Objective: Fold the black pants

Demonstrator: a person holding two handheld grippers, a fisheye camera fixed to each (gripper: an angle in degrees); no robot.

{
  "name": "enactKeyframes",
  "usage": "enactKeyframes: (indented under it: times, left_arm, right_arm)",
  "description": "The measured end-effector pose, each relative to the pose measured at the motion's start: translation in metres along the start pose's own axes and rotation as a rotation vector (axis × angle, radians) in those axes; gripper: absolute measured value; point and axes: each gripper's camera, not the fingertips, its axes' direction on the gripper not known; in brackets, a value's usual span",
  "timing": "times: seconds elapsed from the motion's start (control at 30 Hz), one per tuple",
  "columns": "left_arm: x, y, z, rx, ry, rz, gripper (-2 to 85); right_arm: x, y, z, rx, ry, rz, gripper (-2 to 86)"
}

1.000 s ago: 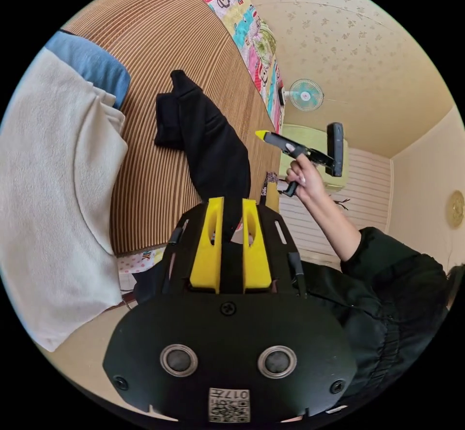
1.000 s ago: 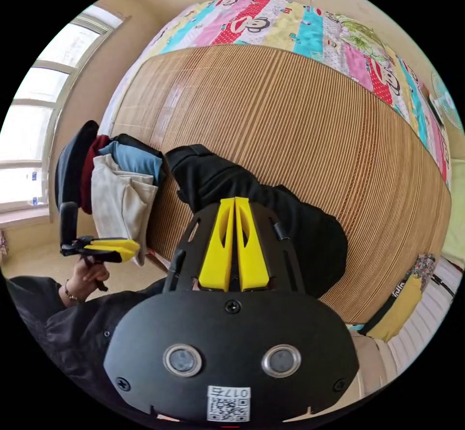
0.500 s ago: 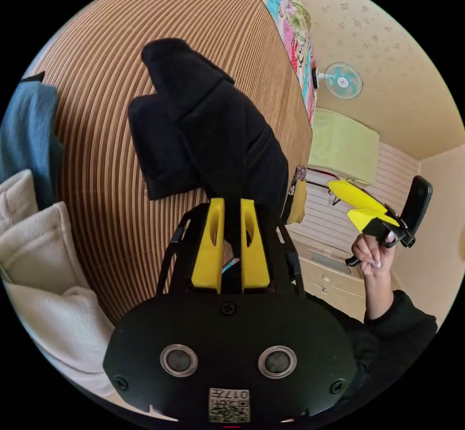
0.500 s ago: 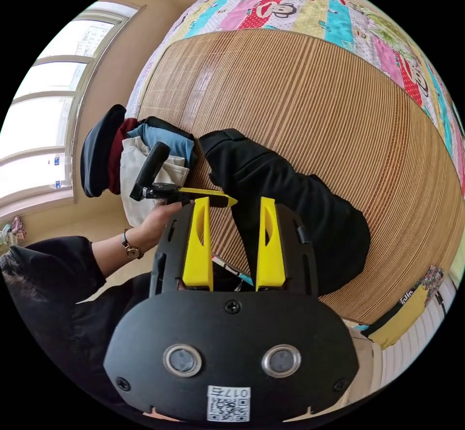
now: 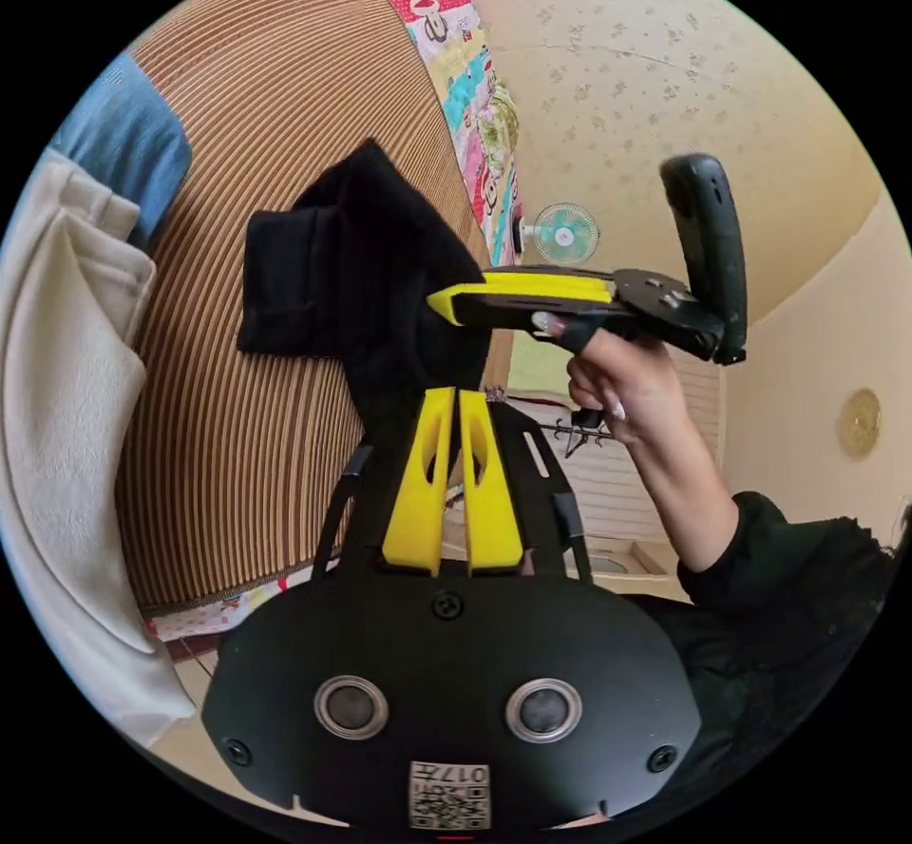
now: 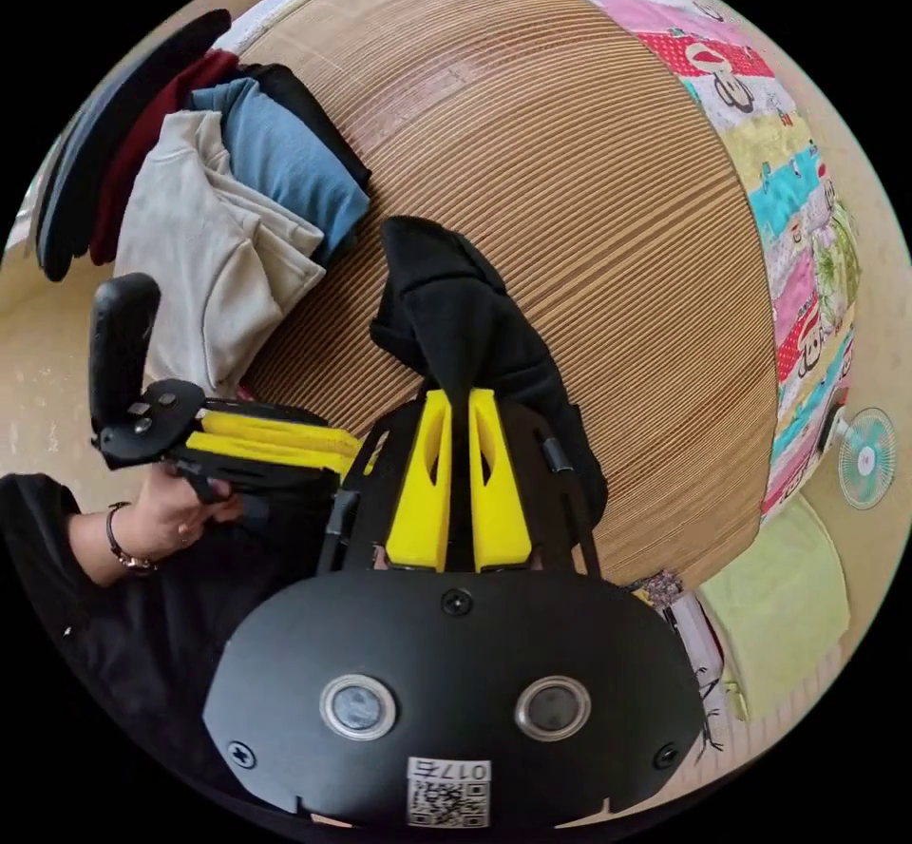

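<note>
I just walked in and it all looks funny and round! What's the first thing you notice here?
The black pants stand out, draped dark across the striped bamboo mat on the bed. The right gripper has its yellow jaws shut on the cloth, and the left gripper holds another bit of it. Beside them sits a pile of folded clothes, and a patchwork cartoon quilt runs along the mat's far edge.

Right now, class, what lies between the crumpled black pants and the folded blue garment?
Bare brown striped mat, nothing else, seen in the left gripper view between the black pants and the blue garment.
</note>
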Motion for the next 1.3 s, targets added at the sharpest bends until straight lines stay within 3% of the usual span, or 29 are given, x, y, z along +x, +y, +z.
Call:
enactKeyframes:
  times: [0.2, 0.43, 0.67, 0.83, 0.93, 1.0, 1.13, 1.2, 1.3]
  left_arm:
    - [0.007, 0.016, -0.002, 0.05, -0.004, 0.048, 17.9]
    - [0.022, 0.031, 0.033, 0.003, -0.209, 0.016, 18.6]
    - [0.045, 0.082, 0.035, 0.032, -0.373, 0.143, 20.4]
    - [0.14, 0.139, 0.025, 0.16, -0.321, 0.581, 21.7]
    - [0.24, 0.177, 0.027, 0.218, -0.317, 0.893, 21.2]
    - [0.316, 0.203, 0.032, 0.264, -0.251, 1.102, 16.8]
    - [0.409, 0.243, 0.029, 0.35, -0.048, 1.287, 7.5]
    - [0.447, 0.256, 0.023, 0.361, 0.115, 1.279, 4.6]
    - [0.473, 0.271, 0.016, 0.483, 0.159, 1.278, 3.5]
  right_arm:
    - [0.056, 0.13, -0.054, 0.25, -0.342, 0.11, 4.1]
    - [0.103, 0.316, -0.116, 0.638, -0.6, 0.207, 3.7]
    - [0.088, 0.542, -0.212, 0.997, -0.503, 0.108, 3.0]
    - [0.068, 0.688, -0.27, 1.275, -0.436, -0.015, 2.8]
    - [0.061, 0.775, -0.3, 1.477, -0.394, -0.108, 2.8]
    - [0.06, 0.822, -0.314, 1.595, -0.38, -0.192, 2.8]
    - [0.073, 0.914, -0.333, 1.804, -0.34, -0.254, 2.8]
    - [0.088, 0.941, -0.334, 1.837, -0.312, -0.18, 2.7]
    - [0.131, 0.952, -0.33, 1.788, -0.262, 0.048, 2.7]
